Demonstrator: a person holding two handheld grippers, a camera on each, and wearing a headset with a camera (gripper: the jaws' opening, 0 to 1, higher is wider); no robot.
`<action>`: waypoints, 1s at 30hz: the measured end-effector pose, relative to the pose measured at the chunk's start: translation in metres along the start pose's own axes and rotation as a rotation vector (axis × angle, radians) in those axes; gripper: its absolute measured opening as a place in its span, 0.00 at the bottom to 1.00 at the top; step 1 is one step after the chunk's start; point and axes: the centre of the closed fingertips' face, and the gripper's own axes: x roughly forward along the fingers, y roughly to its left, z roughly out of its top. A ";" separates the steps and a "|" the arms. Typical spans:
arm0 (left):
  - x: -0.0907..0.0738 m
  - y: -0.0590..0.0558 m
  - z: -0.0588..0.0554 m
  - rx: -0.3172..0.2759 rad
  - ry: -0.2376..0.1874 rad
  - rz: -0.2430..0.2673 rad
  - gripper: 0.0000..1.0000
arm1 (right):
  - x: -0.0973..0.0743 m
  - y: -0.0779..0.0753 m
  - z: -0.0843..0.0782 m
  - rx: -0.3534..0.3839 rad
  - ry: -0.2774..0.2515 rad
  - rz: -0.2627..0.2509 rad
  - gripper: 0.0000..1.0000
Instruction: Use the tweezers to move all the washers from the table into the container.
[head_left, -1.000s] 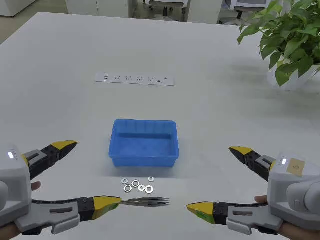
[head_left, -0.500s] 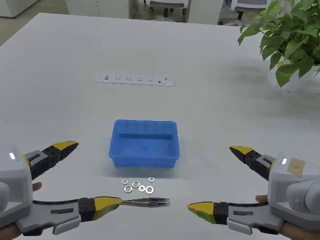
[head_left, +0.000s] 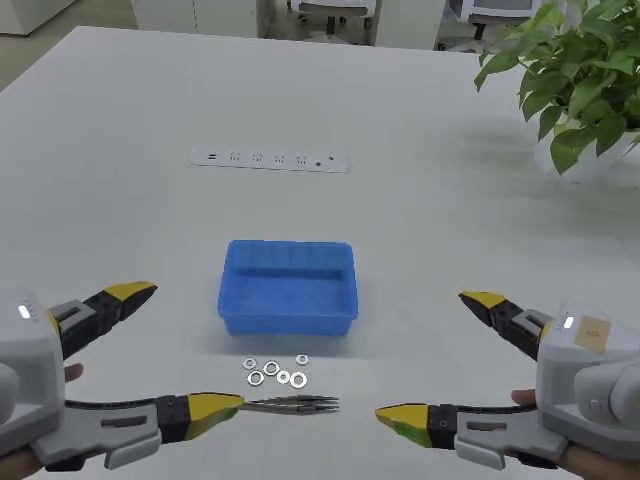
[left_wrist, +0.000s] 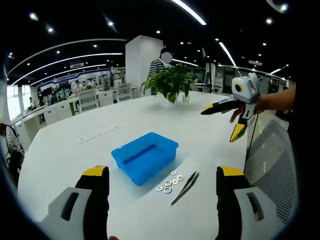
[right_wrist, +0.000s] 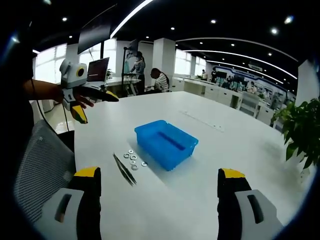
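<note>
Behind the washers (head_left: 276, 371) and tweezers (head_left: 295, 403) on the table (head_left: 450, 220), saw a blue container (head_left: 290, 246) showing its bare floor; held left gripper (head_left: 194, 344) and right gripper (head_left: 421, 354) spread wide.

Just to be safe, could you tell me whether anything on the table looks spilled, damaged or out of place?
Nothing stands out: the washers lie clustered beside the upright blue container, tweezers flat nearby.

No discernible change anywhere since earlier frames.

left gripper (head_left: 194, 345), right gripper (head_left: 421, 355): both spread wide, empty
</note>
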 end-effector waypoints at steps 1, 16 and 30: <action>0.000 0.000 0.000 -0.001 0.000 -0.001 0.95 | 0.000 0.000 0.000 0.000 0.001 0.000 0.98; 0.001 -0.001 0.000 0.003 -0.003 -0.005 0.98 | 0.000 0.000 -0.001 -0.006 0.005 0.002 1.00; 0.001 -0.003 0.002 0.003 -0.009 -0.014 0.99 | 0.000 0.000 0.000 -0.011 0.004 0.005 1.00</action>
